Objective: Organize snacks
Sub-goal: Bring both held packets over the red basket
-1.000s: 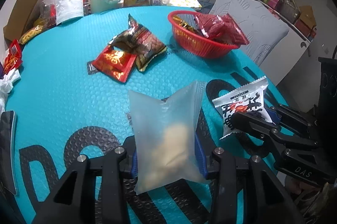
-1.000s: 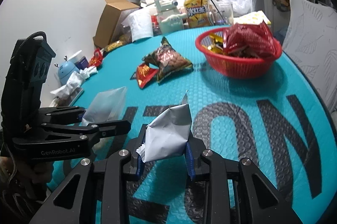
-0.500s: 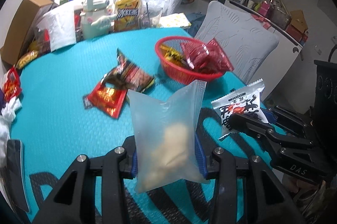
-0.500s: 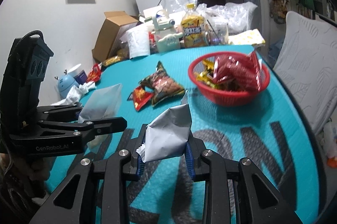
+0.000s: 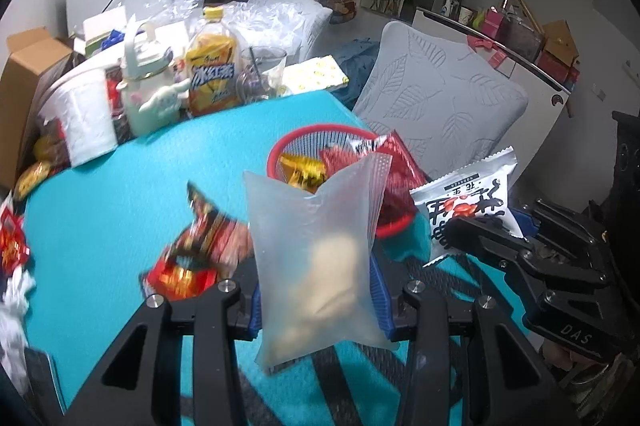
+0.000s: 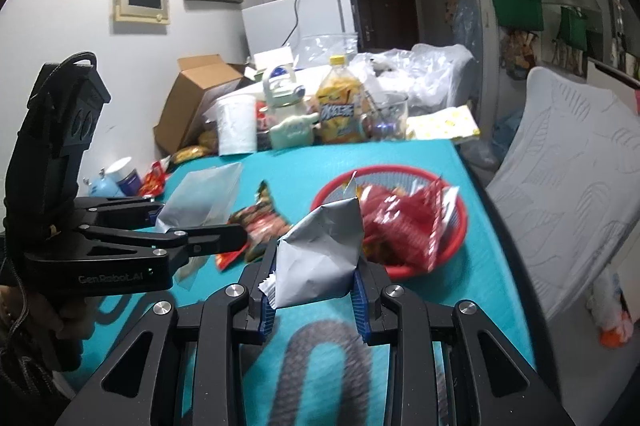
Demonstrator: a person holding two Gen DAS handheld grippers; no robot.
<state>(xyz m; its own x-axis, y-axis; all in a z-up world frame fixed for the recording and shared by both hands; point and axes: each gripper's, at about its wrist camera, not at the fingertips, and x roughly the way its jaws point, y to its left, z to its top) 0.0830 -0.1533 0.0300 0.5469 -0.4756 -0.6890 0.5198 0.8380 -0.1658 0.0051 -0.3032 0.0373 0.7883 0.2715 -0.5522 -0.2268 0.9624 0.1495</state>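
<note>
My left gripper [image 5: 316, 302] is shut on a frosted clear snack pouch [image 5: 316, 258] with pale contents, held upright above the teal mat. My right gripper [image 6: 314, 290] is shut on a white and silver snack packet [image 6: 320, 254]; from the left wrist view that packet [image 5: 468, 202] shows red and black print. A red mesh basket [image 6: 456, 230] with red and yellow snack packs stands just beyond both grippers. Loose red and brown snack bags [image 5: 200, 250] lie on the mat left of the basket. The left gripper [image 6: 208, 226] with its pouch [image 6: 204, 194] sits left of my right one.
The far table edge is crowded: a yellow drink bottle [image 5: 210, 74], a white character jug [image 5: 148, 94], a paper roll [image 5: 84, 118], a glass [image 5: 262, 74], a cardboard box [image 6: 192, 102]. A grey padded chair [image 5: 444, 110] stands right of the table. Small packets [image 5: 12, 242] lie at the left edge.
Both grippers have risen and tilted up with their packets still held. The basket and loose bags now sit lower and closer in view, and more of the room shows.
</note>
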